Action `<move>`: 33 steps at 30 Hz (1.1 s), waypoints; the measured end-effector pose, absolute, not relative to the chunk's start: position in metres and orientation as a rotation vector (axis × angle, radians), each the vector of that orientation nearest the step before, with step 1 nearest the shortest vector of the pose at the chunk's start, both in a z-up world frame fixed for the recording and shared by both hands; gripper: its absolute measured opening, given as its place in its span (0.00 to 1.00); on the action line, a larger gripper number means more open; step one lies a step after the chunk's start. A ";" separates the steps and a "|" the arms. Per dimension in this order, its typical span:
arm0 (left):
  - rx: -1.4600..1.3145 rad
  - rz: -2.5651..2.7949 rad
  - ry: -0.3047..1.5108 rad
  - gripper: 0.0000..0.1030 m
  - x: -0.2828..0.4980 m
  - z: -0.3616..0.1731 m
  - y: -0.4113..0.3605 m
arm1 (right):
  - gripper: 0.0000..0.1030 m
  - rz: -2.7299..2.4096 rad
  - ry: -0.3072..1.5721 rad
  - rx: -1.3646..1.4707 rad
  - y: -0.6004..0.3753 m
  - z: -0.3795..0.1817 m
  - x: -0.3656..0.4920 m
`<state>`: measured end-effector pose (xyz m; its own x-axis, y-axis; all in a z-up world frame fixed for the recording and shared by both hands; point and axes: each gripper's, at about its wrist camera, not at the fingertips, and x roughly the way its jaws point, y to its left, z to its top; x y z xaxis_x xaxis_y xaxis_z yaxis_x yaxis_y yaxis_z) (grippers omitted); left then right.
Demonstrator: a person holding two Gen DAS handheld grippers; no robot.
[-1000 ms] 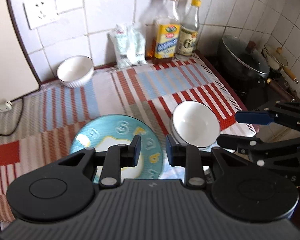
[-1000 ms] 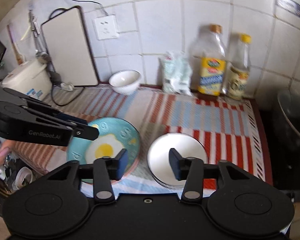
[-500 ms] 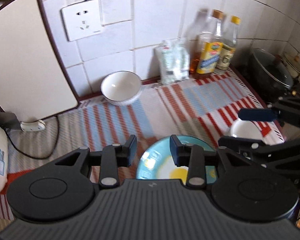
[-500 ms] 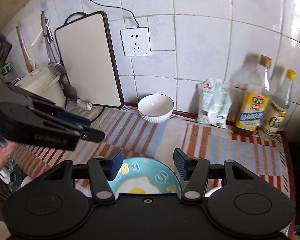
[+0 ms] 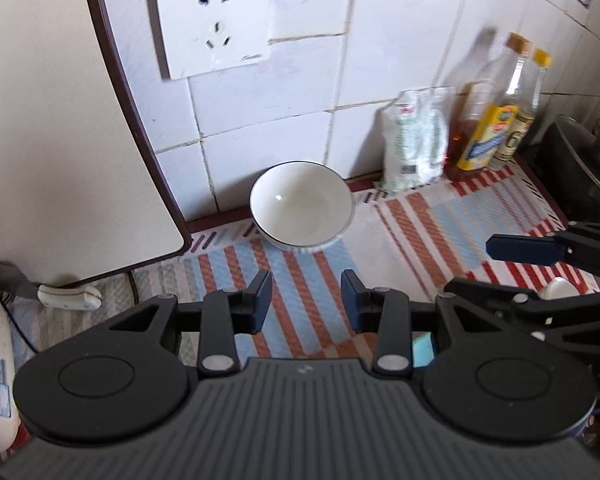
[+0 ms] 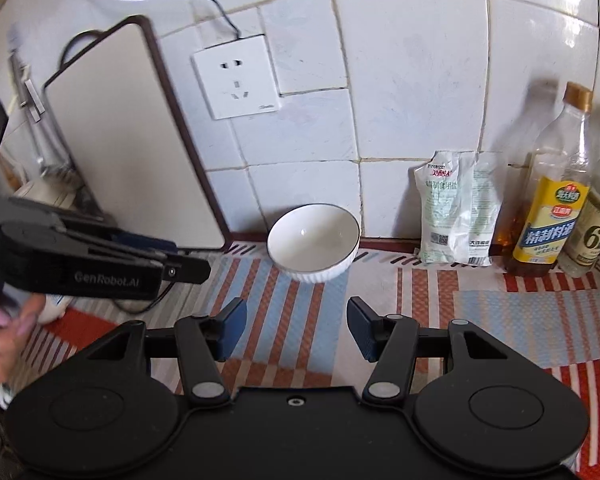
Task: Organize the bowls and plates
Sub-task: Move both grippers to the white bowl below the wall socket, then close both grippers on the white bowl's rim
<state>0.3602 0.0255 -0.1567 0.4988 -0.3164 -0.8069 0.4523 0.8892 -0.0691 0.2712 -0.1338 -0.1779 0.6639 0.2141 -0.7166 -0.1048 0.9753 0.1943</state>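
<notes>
Both views now closer to the tiled wall than a second ago: egg-print plate gone from the right wrist view and reduced to a blue sliver [image 5: 422,350] behind the near-right finger in the left wrist view; near bowls reduced to a white rim [image 5: 556,288] at right. Left gripper [image 5: 306,300] jaws just been opening, nothing between them; striped mat [image 5: 292,280] visible through the gap. Right gripper [image 6: 296,326] jaws parted wider, having just opened a little, likewise empty.

White ribbed bowl [image 6: 314,242] upright on the far edge of the mat, close against the wall base, ahead of both grippers and apart from both. Bare mat between bowl and fingertips in each view. To the left of the bowl, cutting board [image 6: 128,140] leaning on the wall, lower corner near the bowl but not touching. To the right, open mat, then salt packet [image 6: 458,208] propped on the wall, then cooking-wine bottle [image 6: 548,208] and vinegar bottle [image 6: 596,220] side by side. Wall socket [image 6: 236,78] above the bowl, cord running up from it.

Left gripper body seen at left in the right wrist view, a hand [image 6: 4,340] on it. Right gripper fingers entering at right in the left wrist view. Pot [image 5: 580,168] at far right beyond the mat's edge.
</notes>
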 end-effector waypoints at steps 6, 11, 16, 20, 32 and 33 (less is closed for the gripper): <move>0.160 -0.456 0.954 0.36 0.399 -0.187 0.015 | 0.59 0.154 0.839 0.201 -0.146 -0.204 0.313; 0.175 -0.437 0.937 0.36 0.424 -0.208 0.005 | 0.59 0.145 0.821 0.227 -0.155 -0.228 0.339; 0.156 -0.378 0.892 0.36 0.439 -0.222 0.002 | 0.59 0.132 0.824 0.234 -0.153 -0.250 0.360; 0.153 -0.336 0.890 0.36 0.449 -0.238 -0.001 | 0.58 0.122 0.859 0.255 -0.151 -0.266 0.378; 0.210 -0.228 0.955 0.49 0.474 -0.273 -0.007 | 0.30 0.008 0.909 0.232 -0.147 -0.291 0.415; 0.201 -0.232 0.958 0.47 0.476 -0.275 -0.006 | 0.29 0.009 0.906 0.228 -0.146 -0.291 0.415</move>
